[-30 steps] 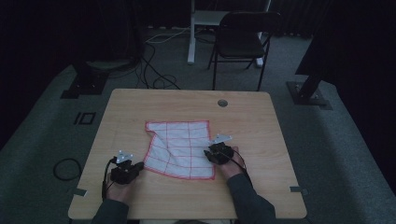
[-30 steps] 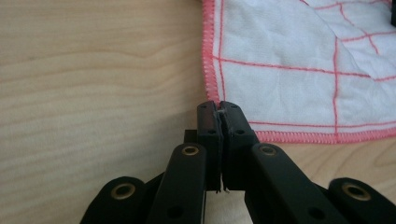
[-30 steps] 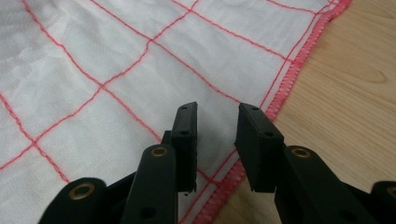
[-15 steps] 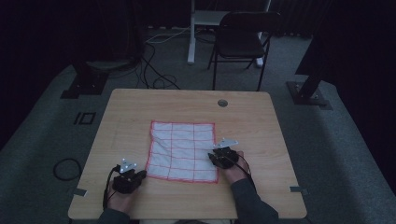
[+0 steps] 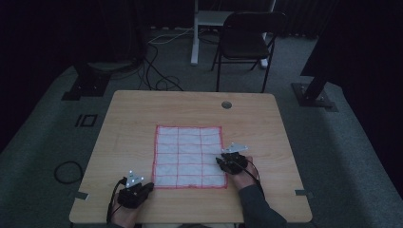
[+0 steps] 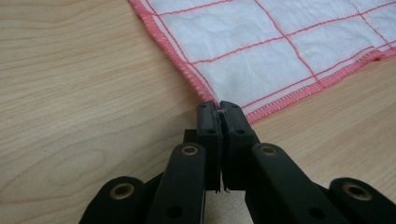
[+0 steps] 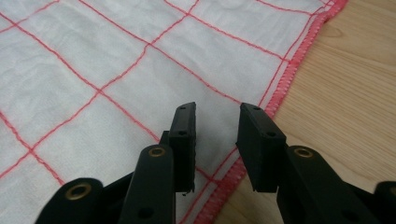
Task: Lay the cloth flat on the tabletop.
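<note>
A white cloth point(image 5: 189, 156) with a red grid and red hem lies spread flat in the middle of the wooden table point(image 5: 128, 123). My left gripper point(image 5: 149, 186) sits at the cloth's near left corner. In the left gripper view the cloth point(image 6: 280, 51) runs away from the left gripper point(image 6: 219, 108), whose jaws are shut on that corner's hem. My right gripper point(image 5: 220, 161) rests at the cloth's right edge. In the right gripper view the right gripper point(image 7: 217, 112) has just been opening. Its jaws stand apart over the cloth point(image 7: 116, 60) and pinch nothing.
A round cable hole point(image 5: 226, 104) sits near the table's far edge. Behind the table stand a dark folding chair point(image 5: 247, 38) and a white post point(image 5: 196, 33). Cables point(image 5: 161, 80) and black stand bases point(image 5: 88, 85) lie on the grey floor.
The cloth was rumpled and skewed and now lies flat and square. My left gripper drew the near left corner toward the table's near edge. The right gripper shifted slightly right and nearer.
</note>
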A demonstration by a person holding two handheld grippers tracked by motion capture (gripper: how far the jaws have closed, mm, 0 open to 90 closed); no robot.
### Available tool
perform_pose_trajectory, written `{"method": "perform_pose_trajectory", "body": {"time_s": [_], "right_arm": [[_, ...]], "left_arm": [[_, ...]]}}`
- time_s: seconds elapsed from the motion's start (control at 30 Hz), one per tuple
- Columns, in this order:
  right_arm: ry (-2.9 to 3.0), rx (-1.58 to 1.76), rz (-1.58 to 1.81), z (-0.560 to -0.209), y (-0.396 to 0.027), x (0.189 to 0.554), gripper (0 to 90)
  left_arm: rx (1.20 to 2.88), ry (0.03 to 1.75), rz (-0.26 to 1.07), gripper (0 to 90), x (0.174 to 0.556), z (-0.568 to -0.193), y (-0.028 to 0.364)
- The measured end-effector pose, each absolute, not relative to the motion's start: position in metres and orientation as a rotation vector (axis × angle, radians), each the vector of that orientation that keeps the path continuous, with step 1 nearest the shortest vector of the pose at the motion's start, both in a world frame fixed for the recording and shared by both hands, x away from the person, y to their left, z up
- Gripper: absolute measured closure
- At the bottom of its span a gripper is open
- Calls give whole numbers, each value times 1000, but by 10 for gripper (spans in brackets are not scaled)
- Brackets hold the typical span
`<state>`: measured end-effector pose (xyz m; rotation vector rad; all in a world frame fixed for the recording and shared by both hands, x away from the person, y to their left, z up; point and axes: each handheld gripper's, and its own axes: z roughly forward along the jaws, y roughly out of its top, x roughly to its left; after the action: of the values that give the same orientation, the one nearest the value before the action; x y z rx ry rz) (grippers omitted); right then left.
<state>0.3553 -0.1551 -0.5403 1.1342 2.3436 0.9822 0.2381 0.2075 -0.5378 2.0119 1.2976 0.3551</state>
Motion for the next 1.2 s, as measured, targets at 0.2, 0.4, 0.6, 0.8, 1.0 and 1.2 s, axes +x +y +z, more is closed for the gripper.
{"method": "perform_pose_trajectory", "body": {"time_s": [0.2,0.4,0.6,0.8,1.0,1.2], "right_arm": [[2332,1158,997,-541,-163,354,636],[2326,1159,1006,-542,-166,352,609],[2321,1167,1014,-542,-166,352,605],[2316,1175,1025,-543,-166,352,594],[2315,1178,1034,-543,-167,351,582],[2318,1175,1032,-543,-166,351,572]], "left_arm": [[1999,1293,363,849,238,-539,208],[1964,1306,391,791,243,-538,213],[1944,1313,437,758,252,-537,217],[1912,1313,466,717,261,-536,218],[1884,1313,497,680,276,-533,218],[1860,1327,502,649,293,-532,216]]}}
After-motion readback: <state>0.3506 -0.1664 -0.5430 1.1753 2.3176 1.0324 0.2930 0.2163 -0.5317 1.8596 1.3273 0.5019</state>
